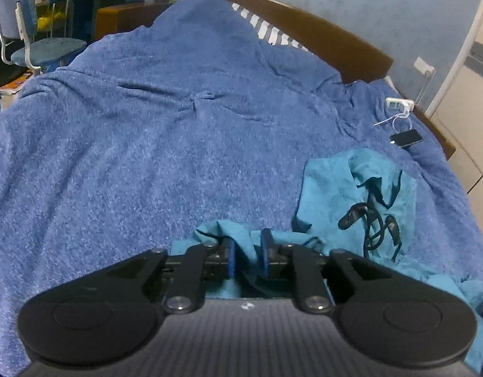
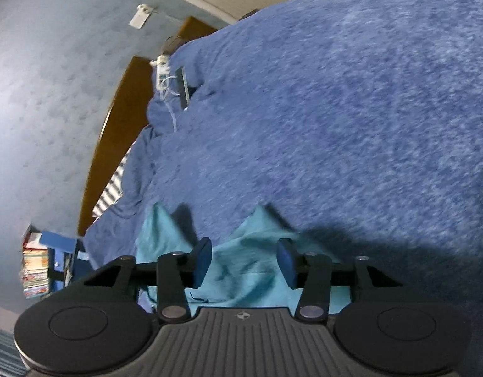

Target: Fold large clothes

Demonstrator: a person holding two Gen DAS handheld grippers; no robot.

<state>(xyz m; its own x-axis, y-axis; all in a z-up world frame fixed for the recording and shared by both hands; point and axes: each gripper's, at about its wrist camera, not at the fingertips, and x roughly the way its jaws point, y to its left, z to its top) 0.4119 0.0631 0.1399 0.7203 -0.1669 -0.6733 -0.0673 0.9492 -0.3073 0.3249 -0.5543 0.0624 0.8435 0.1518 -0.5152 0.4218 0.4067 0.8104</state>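
Teal shirt (image 1: pixel 351 188) lies crumpled on the bed's blue blanket (image 1: pixel 147 157). Left tongs (image 1: pixel 248 256) are a little apart with cloth between them. Right tongs (image 2: pixel 244 262) gape wide above the shirt.

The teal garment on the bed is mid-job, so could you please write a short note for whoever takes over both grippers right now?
Left gripper: fingers slightly apart with a ridge of the teal garment between them; whether they pinch it is unclear.
Right gripper: fingers wide open, cloth below and between them, not gripped.
Where things are: the garment lies crumpled, black print up, on the blue blanket, near the bed's right edge. A phone and a charger lie beyond it.
Done: no fold is visible.
Left: spread it flat, then fold it, probably away from the phone.
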